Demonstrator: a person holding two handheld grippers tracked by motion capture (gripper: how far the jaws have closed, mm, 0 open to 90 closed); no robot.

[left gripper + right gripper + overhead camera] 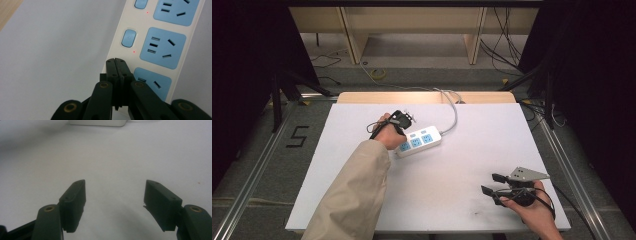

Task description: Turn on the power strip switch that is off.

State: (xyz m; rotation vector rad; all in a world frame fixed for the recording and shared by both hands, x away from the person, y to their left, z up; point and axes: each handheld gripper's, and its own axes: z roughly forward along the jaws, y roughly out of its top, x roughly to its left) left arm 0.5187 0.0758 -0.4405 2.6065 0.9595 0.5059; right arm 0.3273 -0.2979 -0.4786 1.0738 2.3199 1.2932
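White power strip with blue sockets (419,141) lies near the far-left part of my white worktop (462,165), its grey cable (453,112) running off the far edge. My left gripper (115,60) — jaws pressed together, holding nothing — hangs over its near end. My right gripper (490,184) rests by the near-right corner, jaws apart — bare surface between.

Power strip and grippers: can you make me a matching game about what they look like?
Things:
1. left gripper
2. right gripper
3. power strip sockets
4. power strip cord

Descriptions:
A. light blue
B. jaws wide apart
C. grey, running off the table's far edge
D. jaws closed together

Pairs: 1-D, 2-B, 3-A, 4-C
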